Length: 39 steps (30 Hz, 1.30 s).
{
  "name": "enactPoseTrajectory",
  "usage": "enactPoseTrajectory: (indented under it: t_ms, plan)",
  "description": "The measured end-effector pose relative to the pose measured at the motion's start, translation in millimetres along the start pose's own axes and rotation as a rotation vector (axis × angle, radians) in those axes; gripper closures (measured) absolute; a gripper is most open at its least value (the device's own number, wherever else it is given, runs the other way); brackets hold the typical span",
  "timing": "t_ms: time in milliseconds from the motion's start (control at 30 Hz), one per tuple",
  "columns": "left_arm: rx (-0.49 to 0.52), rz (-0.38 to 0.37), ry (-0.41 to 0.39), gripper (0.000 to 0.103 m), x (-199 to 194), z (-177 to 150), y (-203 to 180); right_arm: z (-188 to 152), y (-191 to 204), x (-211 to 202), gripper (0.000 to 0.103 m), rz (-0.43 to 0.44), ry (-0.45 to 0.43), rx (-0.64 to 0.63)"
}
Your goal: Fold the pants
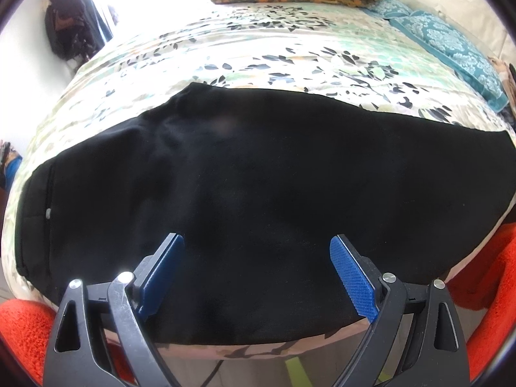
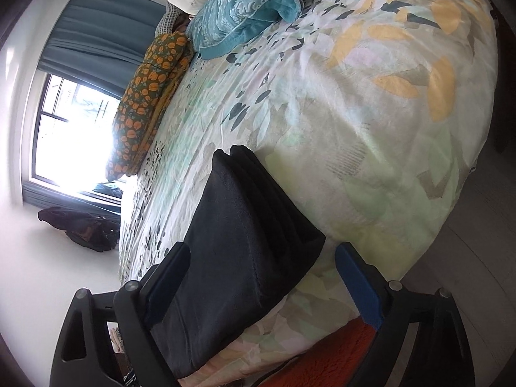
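Looking along your left gripper (image 1: 256, 277), you see its fingers spread, grasping nothing, black pants (image 1: 245, 200) filling mid-frame across the floral bedspread (image 1: 258, 48). Your right gripper (image 2: 261, 277) is released too, the pants' folded end between its fingers at lower centre.

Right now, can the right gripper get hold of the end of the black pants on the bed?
Probably yes. The right gripper is open, with the end of the black pants between its jaws and nothing in the way; the pads are not pressing yet.
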<state>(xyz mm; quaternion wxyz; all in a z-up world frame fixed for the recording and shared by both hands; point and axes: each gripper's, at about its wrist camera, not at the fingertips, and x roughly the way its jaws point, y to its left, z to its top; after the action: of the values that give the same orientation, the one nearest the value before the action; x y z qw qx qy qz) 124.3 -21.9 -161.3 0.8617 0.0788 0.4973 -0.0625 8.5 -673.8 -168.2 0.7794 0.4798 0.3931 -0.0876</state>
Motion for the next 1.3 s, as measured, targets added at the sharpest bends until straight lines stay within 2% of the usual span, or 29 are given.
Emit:
enactPoseTrajectory:
  t_ms: [167, 233, 333, 500, 633, 767, 900, 967, 1000, 1067, 1233, 1300]
  plan:
    - [0.024, -0.004, -0.014, 0.010, -3.4, 2.5, -6.5, -0.3, -4.8, -1.1, 0.034, -0.031, 0.002, -0.011]
    - [0.036, -0.005, -0.015, 0.010, -3.9, 3.3, -10.3, -0.4, -8.0, -4.2, 0.053, -0.056, 0.005, -0.016]
    - [0.054, -0.006, -0.018, 0.010, -4.8, 3.8, -16.2, -0.7, -14.8, -8.9, 0.063, -0.062, 0.008, -0.021]
    - [0.078, -0.006, -0.027, 0.010, -7.5, 5.3, -23.6, 1.5, -10.9, -12.8, 0.062, -0.022, 0.004, -0.030]
    - [0.072, -0.008, -0.031, 0.010, -9.7, 7.5, -25.9, 7.9, -21.1, -8.0, 0.052, 0.028, 0.011, 0.062]
    - [0.065, -0.007, -0.033, 0.010, -10.2, 8.0, -25.4, 12.9, -30.1, -6.9, 0.052, 0.079, 0.016, 0.144]
    - [0.075, -0.026, -0.029, 0.010, -8.6, 11.3, -36.4, 16.3, -25.0, -2.8, 0.052, 0.054, 0.025, 0.121]
    - [0.098, -0.050, -0.036, 0.010, -10.0, 15.7, -49.6, 15.9, -23.0, -0.3, 0.057, 0.029, 0.027, 0.113]
    - [0.112, -0.064, -0.043, 0.010, -11.3, 18.6, -57.6, 16.2, -21.0, 0.6, 0.069, -0.001, 0.034, 0.094]
    - [0.135, -0.103, -0.053, 0.010, -13.7, 25.9, -75.4, 16.9, -19.0, 1.0, 0.073, -0.037, 0.049, 0.064]
    - [0.181, -0.206, -0.034, 0.010, -2.5, 41.3, -124.2, 18.6, -7.3, -9.1, 0.081, 0.005, 0.037, 0.050]
    - [0.198, -0.224, 0.019, 0.010, 17.3, 42.5, -143.9, 18.7, 2.6, -15.7, 0.081, 0.057, 0.021, 0.060]
